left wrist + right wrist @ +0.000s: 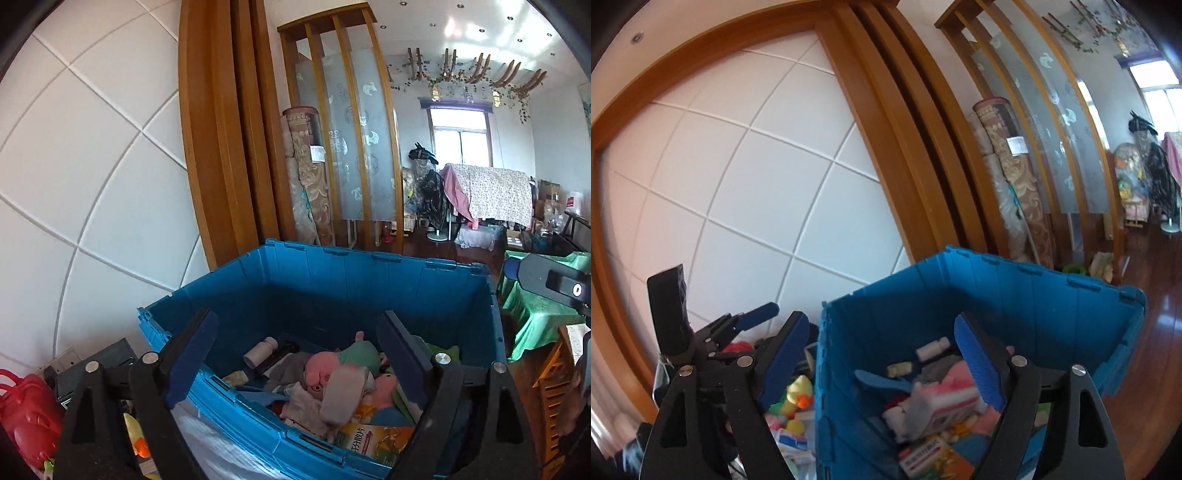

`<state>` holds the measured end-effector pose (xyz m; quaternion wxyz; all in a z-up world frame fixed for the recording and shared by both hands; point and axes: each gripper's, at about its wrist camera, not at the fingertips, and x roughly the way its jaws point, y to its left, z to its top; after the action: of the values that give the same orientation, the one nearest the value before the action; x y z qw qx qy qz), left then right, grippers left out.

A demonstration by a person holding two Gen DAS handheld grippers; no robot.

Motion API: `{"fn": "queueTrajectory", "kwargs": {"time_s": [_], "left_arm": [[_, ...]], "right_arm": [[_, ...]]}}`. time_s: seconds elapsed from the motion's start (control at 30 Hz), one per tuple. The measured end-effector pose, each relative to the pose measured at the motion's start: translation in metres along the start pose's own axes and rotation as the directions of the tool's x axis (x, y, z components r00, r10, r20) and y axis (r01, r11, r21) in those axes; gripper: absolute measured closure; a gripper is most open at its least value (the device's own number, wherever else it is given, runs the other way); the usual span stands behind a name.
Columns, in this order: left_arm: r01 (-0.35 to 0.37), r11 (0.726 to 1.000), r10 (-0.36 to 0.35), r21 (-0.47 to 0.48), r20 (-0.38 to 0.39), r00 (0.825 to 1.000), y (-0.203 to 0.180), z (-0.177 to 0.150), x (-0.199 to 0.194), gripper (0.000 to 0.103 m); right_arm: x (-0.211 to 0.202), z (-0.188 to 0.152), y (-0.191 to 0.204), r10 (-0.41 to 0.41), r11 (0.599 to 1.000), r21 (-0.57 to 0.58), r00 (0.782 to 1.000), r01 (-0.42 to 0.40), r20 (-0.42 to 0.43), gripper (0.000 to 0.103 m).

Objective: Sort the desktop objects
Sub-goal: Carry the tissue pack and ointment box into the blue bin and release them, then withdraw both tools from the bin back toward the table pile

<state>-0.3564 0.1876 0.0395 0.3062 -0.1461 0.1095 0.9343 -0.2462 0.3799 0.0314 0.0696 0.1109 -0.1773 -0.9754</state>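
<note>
A blue plastic crate (332, 273) stands open, filled with sorted things: a pink plush pig (325, 373), a white bottle (260, 350), a grey cloth (343, 395) and a green-and-orange box (373, 439). My left gripper (297, 325) hangs open above the crate's near rim, nothing between its fingers. My right gripper (882, 325) is open too and straddles the left wall of the crate (1034, 295), holding nothing. Below it lie a blue brush (882, 380), a pink-and-white box (949, 402) and a grey cloth (916, 410).
Left of the crate lie loose toys: a yellow duck (799, 395) and a red bag (26, 413). A white tiled wall (92, 166), a wooden door frame (221, 129) and rolled carpets (306, 177) stand behind. A green-covered table (535, 310) is at the right.
</note>
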Motion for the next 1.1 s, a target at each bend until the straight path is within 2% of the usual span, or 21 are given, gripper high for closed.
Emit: {"fn": "queueTrajectory", "kwargs": {"time_s": [0.1, 0.2, 0.33, 0.4, 0.57, 0.63, 0.73, 0.8, 0.87, 0.9, 0.97, 1.1], "left_arm": [[-0.049, 0.999, 0.050, -0.017, 0.019, 0.999, 0.002, -0.003, -0.015, 0.014], [-0.126, 0.991, 0.128, -0.041, 0.028, 0.991, 0.014, -0.020, -0.043, 0.014], [-0.235, 0.967, 0.239, -0.092, 0.027, 0.971, 0.036, -0.050, -0.087, 0.013], [-0.276, 0.955, 0.279, -0.113, 0.018, 0.960, 0.046, -0.068, -0.110, 0.012], [-0.397, 0.909, 0.397, -0.124, -0.031, 0.917, 0.076, -0.111, -0.164, 0.010], [-0.460, 0.881, 0.456, -0.113, -0.055, 0.888, 0.091, -0.129, -0.187, 0.010], [-0.527, 0.843, 0.518, -0.108, -0.100, 0.850, 0.120, -0.156, -0.219, 0.010], [-0.560, 0.822, 0.547, -0.107, -0.128, 0.828, 0.139, -0.175, -0.241, 0.010], [-0.598, 0.795, 0.579, -0.099, -0.167, 0.798, 0.158, -0.194, -0.258, 0.010], [-0.607, 0.789, 0.586, -0.096, -0.181, 0.790, 0.167, -0.202, -0.265, 0.010], [-0.613, 0.783, 0.584, -0.104, -0.215, 0.783, 0.184, -0.218, -0.277, 0.010], [-0.601, 0.791, 0.559, -0.115, -0.262, 0.787, 0.207, -0.244, -0.283, 0.010]], "right_arm": [[-0.001, 0.000, -0.001, 0.044, 0.999, 0.011, 0.999, -0.044, -0.001, 0.012], [0.003, -0.001, 0.006, 0.092, 0.996, -0.002, 0.996, -0.092, -0.014, 0.006], [0.004, -0.011, 0.032, 0.171, 0.984, -0.034, 0.985, -0.173, -0.034, 0.005], [0.007, -0.016, 0.043, 0.200, 0.979, -0.032, 0.979, -0.201, -0.042, 0.001], [0.012, -0.033, 0.087, 0.252, 0.965, -0.064, 0.965, -0.256, -0.068, 0.000], [0.014, -0.041, 0.109, 0.291, 0.951, -0.081, 0.952, -0.299, -0.091, 0.000], [0.015, -0.053, 0.144, 0.292, 0.945, -0.122, 0.951, -0.304, -0.104, 0.000], [0.017, -0.064, 0.165, 0.307, 0.938, -0.128, 0.944, -0.322, -0.124, 0.000], [0.020, -0.077, 0.185, 0.308, 0.935, -0.134, 0.940, -0.328, -0.149, 0.000], [0.024, -0.083, 0.194, 0.304, 0.936, -0.136, 0.939, -0.326, -0.161, 0.000], [0.029, -0.096, 0.208, 0.298, 0.937, -0.132, 0.936, -0.324, -0.187, 0.000], [0.041, -0.122, 0.225, 0.280, 0.945, -0.106, 0.931, -0.311, -0.232, 0.000]]}}
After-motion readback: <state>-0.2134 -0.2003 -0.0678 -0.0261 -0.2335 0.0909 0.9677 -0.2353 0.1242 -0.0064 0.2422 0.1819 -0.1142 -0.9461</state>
